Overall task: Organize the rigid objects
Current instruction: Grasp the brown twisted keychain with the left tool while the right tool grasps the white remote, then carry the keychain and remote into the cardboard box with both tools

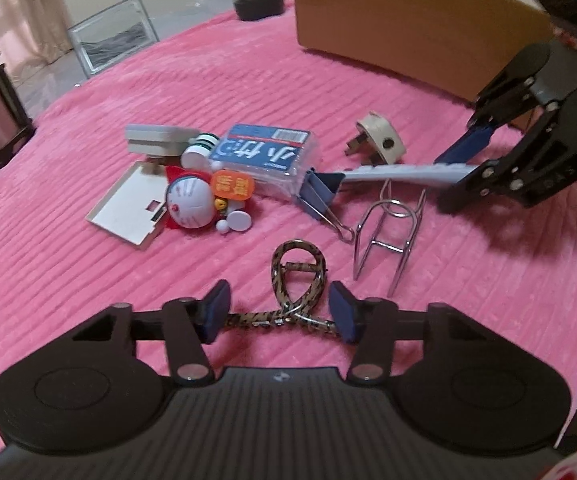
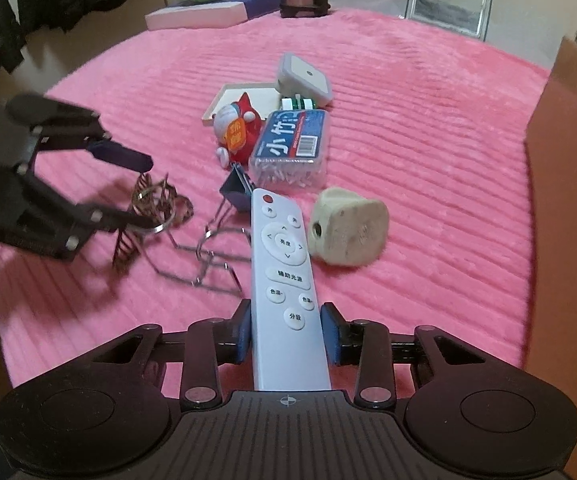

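On pink ribbed blanket (image 1: 88,280), leopard-print hair claw (image 1: 294,284) clasped at its handles by left gripper (image 1: 280,314), wire holder (image 1: 388,236) between, white remote (image 2: 284,280) pinched in right gripper (image 2: 286,332), cardboard box (image 1: 408,20) beyond.

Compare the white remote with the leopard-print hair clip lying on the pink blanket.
The remote is a long, flat, solid white bar with buttons; the hair clip is an open, looped, leopard-patterned frame. The remote sits between the jaws of the right gripper; the hair clip sits between the jaws of the left gripper. The remote looks clearly longer. Both rest on the pink blanket, each lined up with its gripper.
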Motion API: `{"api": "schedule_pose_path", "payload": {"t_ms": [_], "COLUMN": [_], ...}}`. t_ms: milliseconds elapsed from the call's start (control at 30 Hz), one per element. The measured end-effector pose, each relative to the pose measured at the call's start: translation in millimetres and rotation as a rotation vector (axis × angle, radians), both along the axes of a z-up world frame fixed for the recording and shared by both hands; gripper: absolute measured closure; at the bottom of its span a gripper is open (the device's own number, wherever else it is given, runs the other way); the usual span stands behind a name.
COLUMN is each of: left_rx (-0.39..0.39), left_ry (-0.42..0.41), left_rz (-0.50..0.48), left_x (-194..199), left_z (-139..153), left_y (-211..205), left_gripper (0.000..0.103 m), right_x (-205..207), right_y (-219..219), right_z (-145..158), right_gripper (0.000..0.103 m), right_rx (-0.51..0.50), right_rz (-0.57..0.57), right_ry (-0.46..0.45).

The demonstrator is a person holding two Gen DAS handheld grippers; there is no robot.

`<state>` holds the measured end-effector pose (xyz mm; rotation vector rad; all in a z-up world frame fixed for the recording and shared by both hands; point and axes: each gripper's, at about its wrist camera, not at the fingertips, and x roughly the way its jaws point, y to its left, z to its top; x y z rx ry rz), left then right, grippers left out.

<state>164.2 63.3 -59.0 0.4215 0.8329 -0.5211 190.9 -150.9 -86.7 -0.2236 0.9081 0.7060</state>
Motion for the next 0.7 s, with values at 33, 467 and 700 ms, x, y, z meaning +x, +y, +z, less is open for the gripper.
{"api": "schedule_pose_path", "payload": {"t_ms": [33,467,700], "left_rx": [-0.002,-0.061,-0.136], "left_ry": [0.011,0.077,0.074], "left_rz": [-0.006,0.048,0.143], "left_x": [2,-14,-39], "left_z": [-1,7,12], "left_y": [-1,6,17], "left_gripper": [0.062,0.082,0.082], "right_x": [-4,-17,-20], "right_y": [-1,-22,-17], "right_z": [1,2,-4], "right_gripper": [0.072,0.085,0.084], "right_rx": [-0.006,0.057,0.018], "right_rz": [-0.011,-0.086,-0.089], "right_ry": [-0.013,0.035,-0.006]}}
